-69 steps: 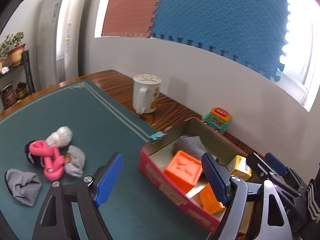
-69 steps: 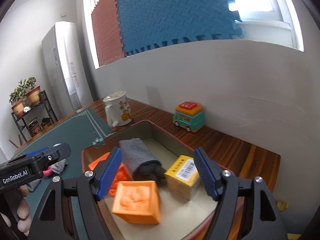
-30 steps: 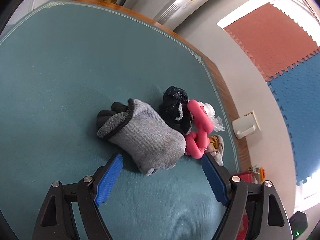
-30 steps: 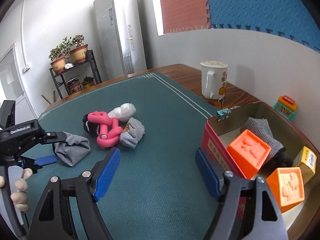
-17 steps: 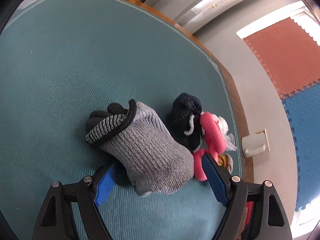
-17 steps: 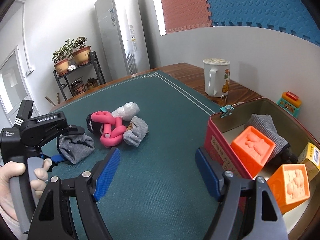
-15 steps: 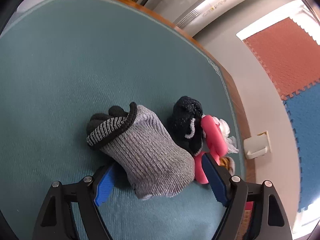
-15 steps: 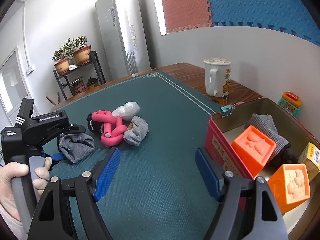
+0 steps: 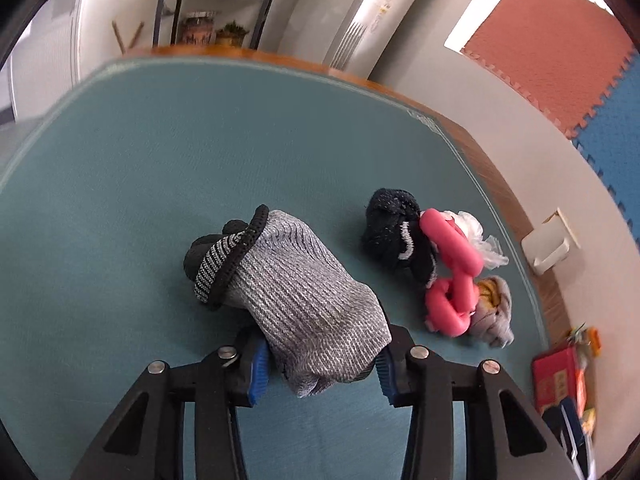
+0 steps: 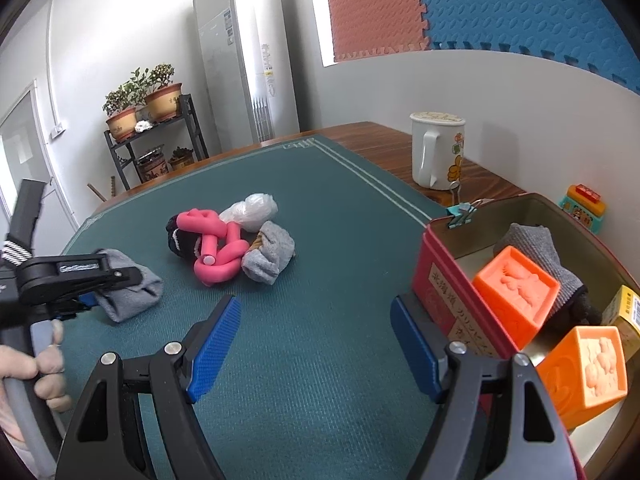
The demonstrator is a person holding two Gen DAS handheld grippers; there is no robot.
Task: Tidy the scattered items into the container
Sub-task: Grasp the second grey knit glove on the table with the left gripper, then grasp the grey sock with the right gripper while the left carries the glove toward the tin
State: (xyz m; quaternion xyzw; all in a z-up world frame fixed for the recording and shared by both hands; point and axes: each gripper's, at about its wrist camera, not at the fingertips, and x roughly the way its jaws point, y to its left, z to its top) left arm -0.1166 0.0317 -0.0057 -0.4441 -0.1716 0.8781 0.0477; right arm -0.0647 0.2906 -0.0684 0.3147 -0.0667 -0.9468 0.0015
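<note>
The left hand-held gripper (image 9: 320,364) has its blue ribbed pads closed against the near end of a rolled grey rib-knit sock with a black cuff (image 9: 296,292), which lies on the bench's teal woven mat (image 9: 160,160). Right of it huddle a black knit bundle (image 9: 396,232), a smooth pink foam twist (image 9: 450,264) and what looks like crinkled white plastic (image 9: 476,232). The right hand-held gripper (image 10: 316,344) hangs wide open and empty, near the red rectangular tin box (image 10: 448,292) holding embossed orange cubes (image 10: 516,292).
</note>
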